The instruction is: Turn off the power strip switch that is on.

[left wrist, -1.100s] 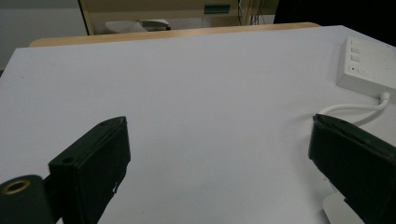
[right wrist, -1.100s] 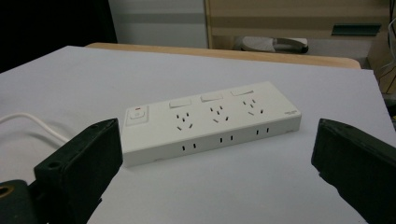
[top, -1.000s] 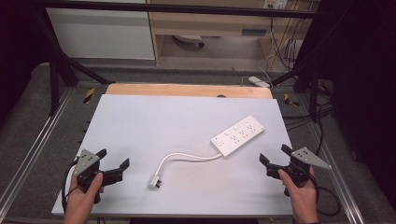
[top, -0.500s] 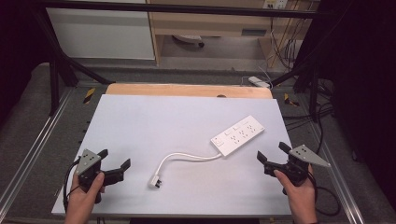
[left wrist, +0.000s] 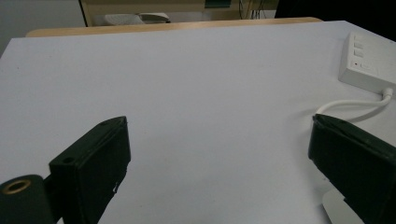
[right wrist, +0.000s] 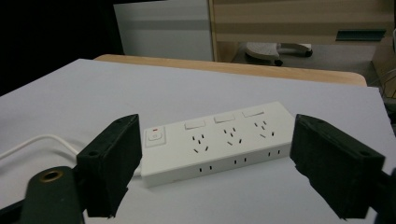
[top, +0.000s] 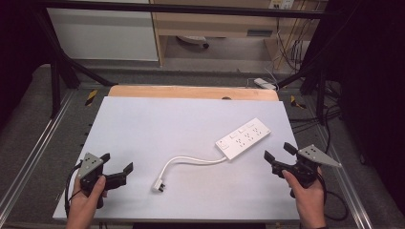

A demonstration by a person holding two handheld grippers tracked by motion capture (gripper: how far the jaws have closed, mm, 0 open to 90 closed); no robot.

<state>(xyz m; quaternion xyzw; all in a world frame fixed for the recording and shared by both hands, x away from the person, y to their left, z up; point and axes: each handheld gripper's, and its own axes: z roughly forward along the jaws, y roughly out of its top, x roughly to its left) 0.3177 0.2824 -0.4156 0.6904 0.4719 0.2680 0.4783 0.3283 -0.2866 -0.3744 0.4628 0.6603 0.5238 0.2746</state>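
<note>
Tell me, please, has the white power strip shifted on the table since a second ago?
No. The power strip lies at the same spot and angle against the table's wooden far edge, with its cord curving as before.

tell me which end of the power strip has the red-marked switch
The end where the white cable leaves the power strip, toward the plug; the far end carries plain sockets.

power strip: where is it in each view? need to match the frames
High view: power strip right of centre on the white table, lying diagonally.
Left gripper view: one end of it at the upper right edge.
Right gripper view: centre, long side facing the camera.
Shared landmark: its white cable.
</note>
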